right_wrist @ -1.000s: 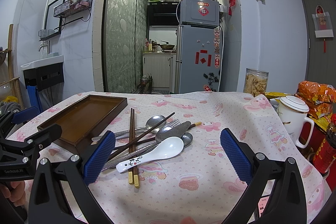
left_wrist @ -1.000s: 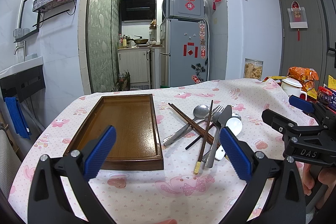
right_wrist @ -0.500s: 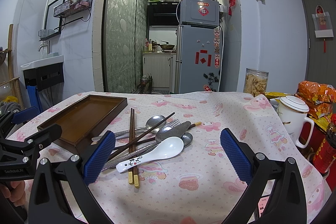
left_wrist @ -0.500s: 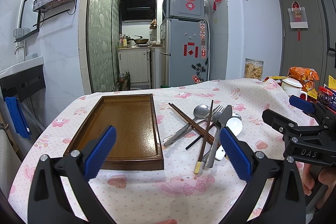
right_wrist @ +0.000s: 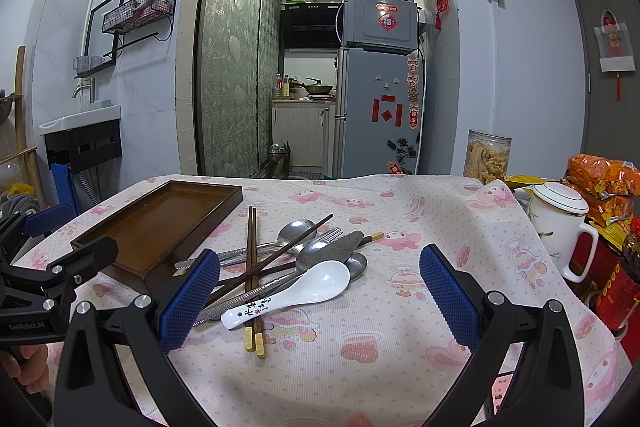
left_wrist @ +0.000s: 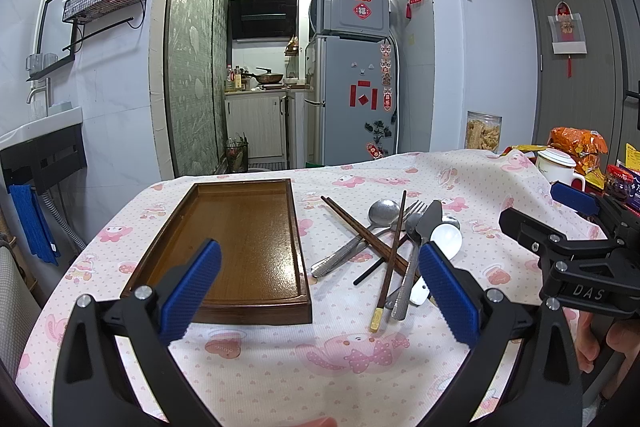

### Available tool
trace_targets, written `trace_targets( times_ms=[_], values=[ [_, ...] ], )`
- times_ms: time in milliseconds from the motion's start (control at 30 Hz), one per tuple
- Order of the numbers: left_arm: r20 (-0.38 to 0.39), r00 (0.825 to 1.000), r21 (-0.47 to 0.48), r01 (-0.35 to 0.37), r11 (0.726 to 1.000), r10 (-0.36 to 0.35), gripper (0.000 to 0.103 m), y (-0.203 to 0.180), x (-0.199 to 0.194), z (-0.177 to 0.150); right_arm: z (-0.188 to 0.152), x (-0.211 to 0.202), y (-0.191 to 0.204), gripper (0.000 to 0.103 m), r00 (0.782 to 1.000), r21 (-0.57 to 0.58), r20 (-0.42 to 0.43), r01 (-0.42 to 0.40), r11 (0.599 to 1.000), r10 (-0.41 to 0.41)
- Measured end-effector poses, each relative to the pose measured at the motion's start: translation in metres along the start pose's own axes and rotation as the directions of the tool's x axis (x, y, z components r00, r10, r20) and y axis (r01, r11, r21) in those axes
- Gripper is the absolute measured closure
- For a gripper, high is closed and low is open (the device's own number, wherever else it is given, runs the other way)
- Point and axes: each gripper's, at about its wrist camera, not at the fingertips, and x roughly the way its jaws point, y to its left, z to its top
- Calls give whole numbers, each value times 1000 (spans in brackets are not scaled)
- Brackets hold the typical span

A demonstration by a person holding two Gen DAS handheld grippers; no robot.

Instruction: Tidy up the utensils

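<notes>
At the bottom of both views your left gripper [left_wrist: 318, 297] and right gripper [right_wrist: 318, 301] hang with jaws wide apart, holding nothing — no utensil lifted yet. Your next move calls for singling one piece from the crossed pile; frame centre, the white spoon [right_wrist: 296, 291] tops chopsticks [right_wrist: 251, 267] and metal cutlery, with the bare wooden tray [left_wrist: 240, 227] left of them.

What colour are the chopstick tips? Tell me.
Gold, on dark brown chopsticks; right wrist view.
</notes>
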Motion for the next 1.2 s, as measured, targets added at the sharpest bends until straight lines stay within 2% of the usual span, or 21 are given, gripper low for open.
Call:
trace_targets(
  times_ms=[867,1200],
  values=[
    [-5,1000,-1,-8,1000,8,2,0,3,-1,-1,1,0,3,1000,0,0,0,1000,0],
    [-16,1000,16,19,1000,-19,2,-3,7,-1,-2,1,0,3,1000,1,3,-1,1000,1]
  ],
)
